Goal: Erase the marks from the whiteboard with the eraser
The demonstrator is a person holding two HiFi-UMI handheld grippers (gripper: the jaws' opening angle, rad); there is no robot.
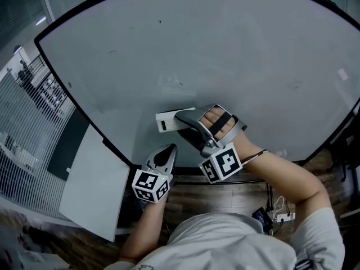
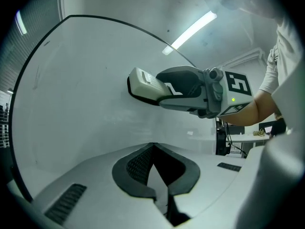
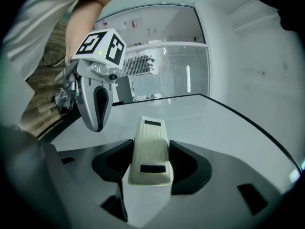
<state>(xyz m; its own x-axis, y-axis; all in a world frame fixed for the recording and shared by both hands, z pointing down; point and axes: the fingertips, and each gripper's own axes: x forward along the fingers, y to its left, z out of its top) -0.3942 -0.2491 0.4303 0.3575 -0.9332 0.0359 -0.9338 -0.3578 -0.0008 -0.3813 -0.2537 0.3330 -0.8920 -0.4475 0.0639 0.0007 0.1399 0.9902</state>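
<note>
Your right claw point(image 3: 150, 162) is clamped on the eraser point(image 3: 151, 137). Its two dark pads press the cream body from either side, and the eraser's long end sticks out past the tips. In the head view the eraser sits at the lower centre of the whiteboard point(image 1: 236, 49), a little above the black bottom frame. It lies crosswise and points toward the left of the frame. Your right hand point(image 1: 222, 122) is strapped into the claw's handle just right of it, with the marker cube point(image 1: 221, 163) below at your wrist. From the left gripper view, the eraser's dark underside faces the board and looks to lie against it.

Your left claw point(image 2: 153, 149) has nothing in it. Its jaws are drawn together with the tips meeting, and only a narrow dark slit shows behind them. In the head view it hangs at the lower centre-left, below and left of the eraser. It points up at the board's bottom edge, near the frame but apart from the right claw.

The board's surface reads as pale grey and almost bare. A faint dark speck point(image 1: 181, 85) shows just above the eraser. Below the frame you can see the wooden floor point(image 1: 225, 193). A white panel point(image 1: 93, 184) leans at the lower left of the frame.
</note>
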